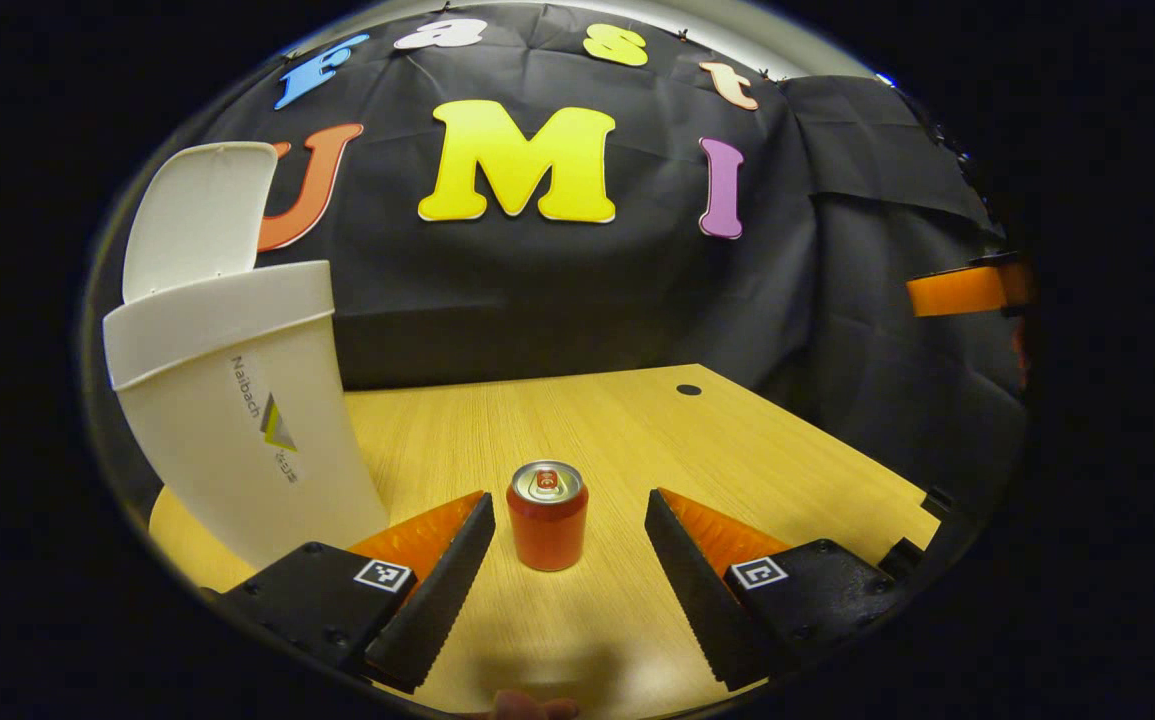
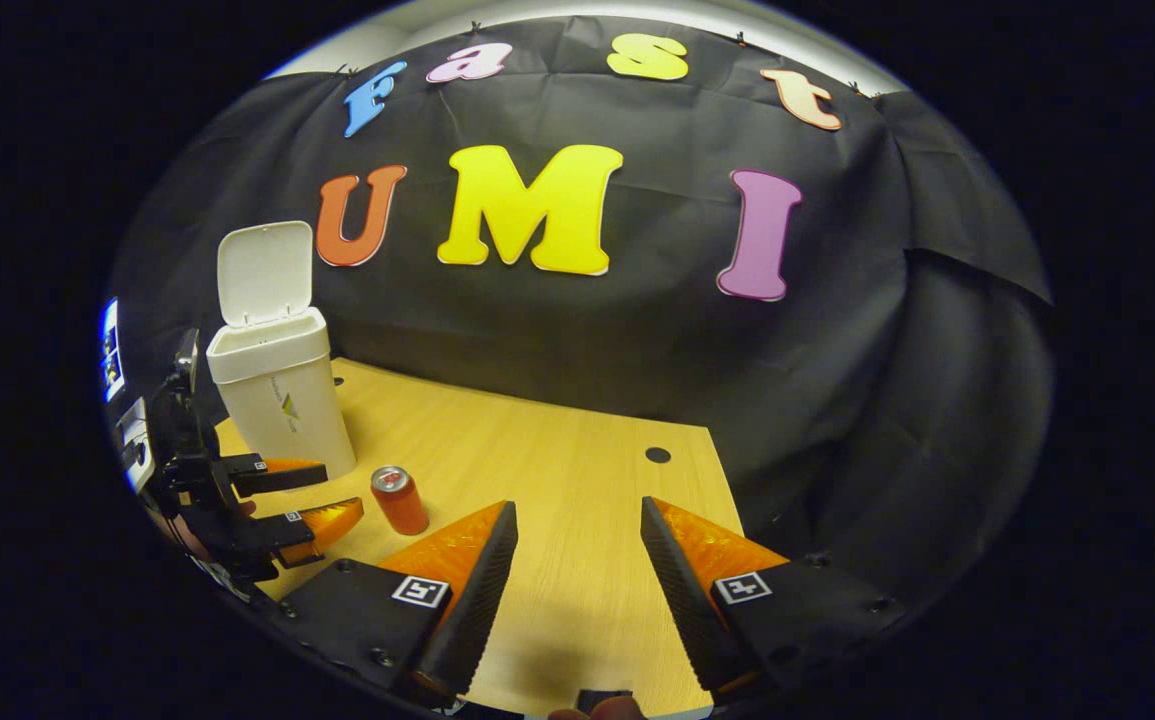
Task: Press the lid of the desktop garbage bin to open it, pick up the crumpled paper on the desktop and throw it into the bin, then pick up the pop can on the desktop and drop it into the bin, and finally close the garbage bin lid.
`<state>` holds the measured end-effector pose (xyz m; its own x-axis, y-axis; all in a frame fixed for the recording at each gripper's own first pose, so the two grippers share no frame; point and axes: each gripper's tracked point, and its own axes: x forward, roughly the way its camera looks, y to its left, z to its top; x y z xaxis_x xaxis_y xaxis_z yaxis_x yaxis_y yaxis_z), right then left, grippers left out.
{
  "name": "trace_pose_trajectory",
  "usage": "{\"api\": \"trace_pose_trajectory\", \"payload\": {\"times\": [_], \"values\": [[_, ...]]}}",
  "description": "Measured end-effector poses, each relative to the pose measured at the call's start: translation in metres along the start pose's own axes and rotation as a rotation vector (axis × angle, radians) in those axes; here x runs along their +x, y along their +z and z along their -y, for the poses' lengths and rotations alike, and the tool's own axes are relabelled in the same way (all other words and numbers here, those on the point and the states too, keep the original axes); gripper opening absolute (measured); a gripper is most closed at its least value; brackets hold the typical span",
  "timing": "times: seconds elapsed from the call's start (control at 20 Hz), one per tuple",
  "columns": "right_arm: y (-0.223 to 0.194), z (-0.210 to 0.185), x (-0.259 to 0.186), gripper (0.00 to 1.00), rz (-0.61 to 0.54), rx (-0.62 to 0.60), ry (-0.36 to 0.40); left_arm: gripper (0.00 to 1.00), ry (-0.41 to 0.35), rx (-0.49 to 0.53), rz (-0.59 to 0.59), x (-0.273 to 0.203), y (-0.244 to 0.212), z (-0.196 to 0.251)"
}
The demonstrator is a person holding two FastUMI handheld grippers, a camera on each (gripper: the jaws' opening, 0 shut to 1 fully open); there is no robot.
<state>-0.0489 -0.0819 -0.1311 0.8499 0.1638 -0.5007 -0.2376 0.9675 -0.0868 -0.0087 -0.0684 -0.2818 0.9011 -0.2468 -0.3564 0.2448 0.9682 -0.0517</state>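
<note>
left gripper view looks down its own left gripper [image 1: 569, 530], whose two fingers stand wide apart and grip nothing. between the fingertips, touching neither, the pop can [image 1: 547, 515] stands upright on the wooden table [image 1: 637, 430], its pull-tab top facing up. just left of the left finger rises the white garbage bin [image 1: 237, 420], close to the camera and leaning in the fisheye bend; its lid [image 1: 199, 215] is swung up and back, so the mouth is open. what lies inside the bin cannot be told. farther back on the table sits a small dark round hole [image 1: 688, 390], and behind the table's far edge hangs the black cloth wall [image 1: 557, 290]. right gripper view looks along the right gripper [image 2: 572, 545], its fingers likewise spread wide and holding nothing, over bare table [image 2: 577, 450] with nothing between them. off to the left in this view the pop can [image 2: 399, 500] stands well apart from the right gripper, near the foot of the garbage bin [image 2: 277, 400], whose lid [image 2: 262, 272] stands upright above the rim. the left gripper [image 2: 322, 492] shows at the left edge of this view, open, its fingertips pointing at the can from just beside it.
</note>
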Motion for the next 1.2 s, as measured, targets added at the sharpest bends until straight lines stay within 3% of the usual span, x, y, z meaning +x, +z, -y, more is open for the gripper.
{"api": "trace_pose_trajectory", "payload": {"times": [0.4, 1.2], "values": [[-0.035, 0.024, -0.021, 0.78, -0.083, -0.039, -0.083, 1.0, 0.027, -0.032, -0.068, 0.044, -0.045, -0.003], [-0.048, 0.004, -0.003, 0.8, -0.156, -0.048, -0.065, 1.0, 0.053, -0.009, -0.109, 0.083, -0.067, -0.02]]}}
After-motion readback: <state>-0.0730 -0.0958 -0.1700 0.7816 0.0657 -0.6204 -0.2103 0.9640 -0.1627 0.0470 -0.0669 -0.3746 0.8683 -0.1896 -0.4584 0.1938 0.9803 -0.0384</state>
